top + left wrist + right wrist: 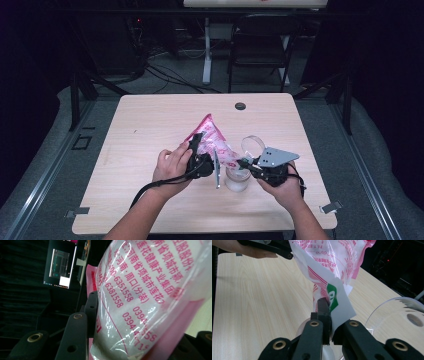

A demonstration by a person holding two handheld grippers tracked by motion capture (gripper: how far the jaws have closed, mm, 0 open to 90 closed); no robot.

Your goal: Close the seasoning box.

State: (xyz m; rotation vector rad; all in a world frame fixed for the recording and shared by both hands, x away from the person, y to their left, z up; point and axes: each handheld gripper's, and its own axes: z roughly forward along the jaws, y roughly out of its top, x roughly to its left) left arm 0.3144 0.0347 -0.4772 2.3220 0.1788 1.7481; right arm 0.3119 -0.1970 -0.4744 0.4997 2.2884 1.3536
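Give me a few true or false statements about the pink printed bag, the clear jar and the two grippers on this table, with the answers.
1. The left gripper grips the pink-printed plastic bag of white powder. True.
2. The right gripper hangs open, apart from the bag. False: its jaws are shut on the bag's lower corner.
3. The bag lies flat on the light wooden table. False: it is held up, tilted over the clear jar.
4. A clear round lid lies on the table beside the jar. True.
5. The bag's print is blue. False: pink-red, with a green mark.
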